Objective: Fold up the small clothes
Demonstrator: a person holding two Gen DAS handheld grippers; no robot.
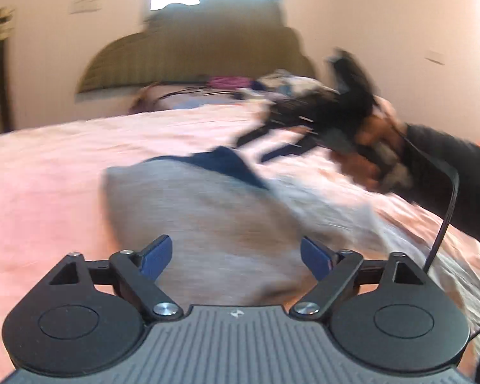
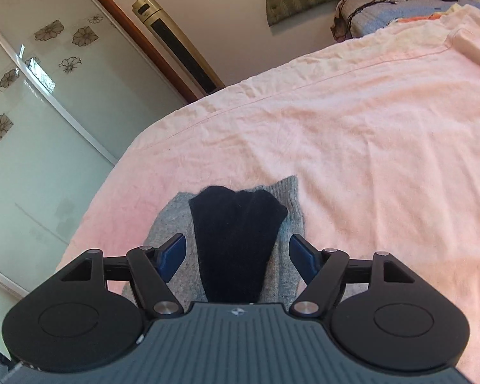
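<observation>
A small grey garment (image 1: 204, 217) with a dark navy part (image 1: 227, 163) lies on the pink bedsheet (image 1: 41, 185). My left gripper (image 1: 236, 256) hovers over its near edge, open and empty. The left wrist view is blurred by motion. The right gripper (image 1: 278, 140) shows there at the upper right, held in a hand, with its fingers over the garment's far right side. In the right wrist view the grey garment (image 2: 291, 204) with its dark navy part (image 2: 236, 243) lies between my open right gripper's (image 2: 236, 256) fingers, which hold nothing.
A padded headboard (image 1: 201, 60) and a heap of clothes and cables (image 1: 265, 86) are at the bed's far end. A gold tower fan (image 2: 176, 44) and a glass sliding door (image 2: 41, 102) stand beyond the bed's left edge. A black cable (image 1: 444, 217) hangs from the right hand.
</observation>
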